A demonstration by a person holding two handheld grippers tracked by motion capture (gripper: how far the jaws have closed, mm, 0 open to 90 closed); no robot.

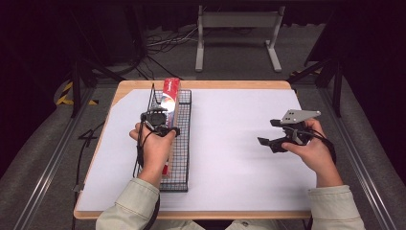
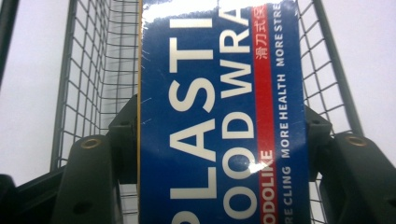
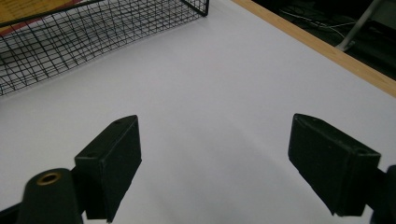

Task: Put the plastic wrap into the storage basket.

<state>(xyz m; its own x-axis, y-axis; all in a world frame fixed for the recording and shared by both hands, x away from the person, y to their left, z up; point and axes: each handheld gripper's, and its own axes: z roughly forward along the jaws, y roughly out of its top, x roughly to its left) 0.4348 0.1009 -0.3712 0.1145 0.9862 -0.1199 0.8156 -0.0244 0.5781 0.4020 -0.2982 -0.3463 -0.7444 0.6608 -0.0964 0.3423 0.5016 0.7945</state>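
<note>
Basket walls flank wrap box in left gripper; right gripper agape.

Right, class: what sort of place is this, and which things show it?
Probably a lab or studio rigged for recording handling tasks: a table under white sheet, dark curtained surroundings, floor cables, and a person holding grippers, left and right.

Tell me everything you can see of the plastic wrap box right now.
The plastic wrap box is a long, glossy carton, blue with white lettering and a red stripe; red shows at its far end in the high view. It lies lengthwise in the black wire basket, its far end poking past the rim. The left gripper clamps its two long sides.
</note>
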